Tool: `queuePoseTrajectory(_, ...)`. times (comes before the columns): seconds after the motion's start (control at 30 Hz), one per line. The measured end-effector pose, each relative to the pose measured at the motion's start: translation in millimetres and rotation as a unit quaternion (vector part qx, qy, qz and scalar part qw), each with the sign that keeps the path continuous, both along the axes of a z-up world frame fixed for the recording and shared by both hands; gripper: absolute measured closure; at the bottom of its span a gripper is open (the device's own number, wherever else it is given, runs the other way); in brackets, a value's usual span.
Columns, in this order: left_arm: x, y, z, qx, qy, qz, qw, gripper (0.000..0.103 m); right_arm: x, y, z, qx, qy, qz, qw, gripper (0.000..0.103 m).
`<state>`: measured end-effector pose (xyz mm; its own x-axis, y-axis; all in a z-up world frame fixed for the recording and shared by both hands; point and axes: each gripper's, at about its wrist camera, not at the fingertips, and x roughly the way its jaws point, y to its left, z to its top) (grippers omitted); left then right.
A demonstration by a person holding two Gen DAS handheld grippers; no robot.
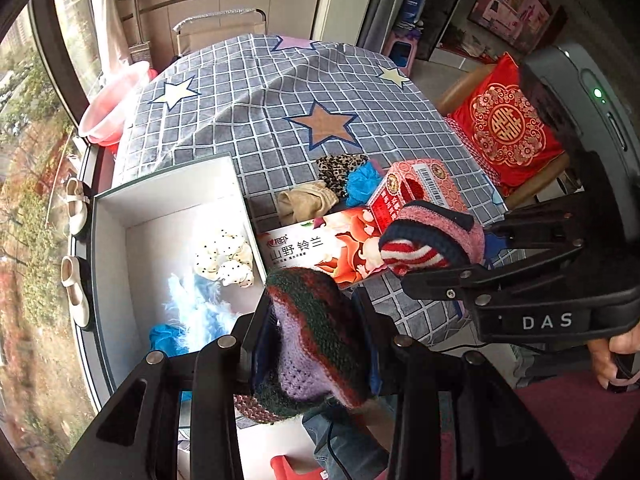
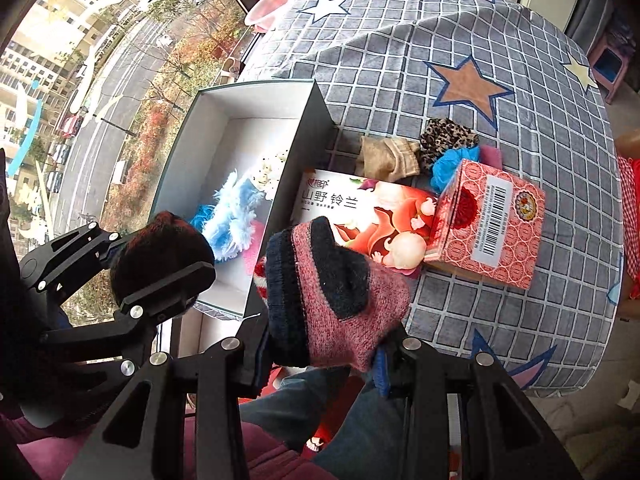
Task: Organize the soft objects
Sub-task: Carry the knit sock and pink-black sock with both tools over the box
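Two knitted pieces are held at once — a striped one point(image 1: 316, 336) clamped in the left hand-held gripper point(image 1: 312, 344), and a pink sock point(image 2: 336, 292) with dark patches clamped in the right hand-held gripper point(image 2: 320, 344). Both are carried above the near edge of the surface point(image 1: 280, 92), between the open box point(image 1: 120, 216) and the flat carton point(image 1: 332, 240), presumably so each can be dropped into the box in turn. Soft things already lie in the box: a spotted piece point(image 1: 226, 260) and blue fluff point(image 1: 196, 304). Left on the checked cloth beyond the carton, bunched together, are a beige sock point(image 2: 386, 158), a leopard-print piece point(image 2: 446, 136) and a blue puff point(image 2: 452, 166) — judged to be next in line. A red tissue box point(image 2: 488, 224) rests partly on the carton, just beside them. By this showing, the sorting appears roughly half done.
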<state>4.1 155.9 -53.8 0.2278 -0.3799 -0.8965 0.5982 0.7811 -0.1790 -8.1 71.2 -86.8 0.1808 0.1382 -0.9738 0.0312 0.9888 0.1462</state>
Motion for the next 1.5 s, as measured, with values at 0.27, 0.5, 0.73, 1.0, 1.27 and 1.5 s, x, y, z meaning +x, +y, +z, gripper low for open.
queuePoseTrajectory(0.27, 4, 18, -4, 0.0, 0.006, 0.032, 0.9995, 0.062, -2, 11, -12, 0.005, 0.021, 0.01, 1.0, 0.063)
queuePoseTrajectory(0.5, 3, 21, -5, 0.0, 0.006, 0.038, 0.9992, 0.062, -4, 14, -14, 0.003, 0.025, 0.014, 1.0, 0.063)
queuePoseTrajectory(0.73, 2, 21, -5, 0.0, 0.005, 0.038, 0.9993, 0.062, -5, 14, -14, 0.004, 0.026, 0.013, 1.0, 0.063)
queuePoseTrajectory(1.0, 0, 25, -5, 0.002, 0.005, 0.044, 0.999, 0.062, -6, 16, -16, 0.005, 0.028, 0.016, 0.999, 0.063)
queuePoseTrajectory(1.27, 0, 27, -5, 0.002, 0.006, 0.052, 0.9986, 0.062, -6, 19, -17, 0.005, 0.03, 0.019, 0.999, 0.063)
queuePoseTrajectory(1.5, 1, 29, -5, 0.002, 0.006, 0.055, 0.9985, 0.062, -6, 19, -17, 0.005, 0.03, 0.019, 0.999, 0.063)
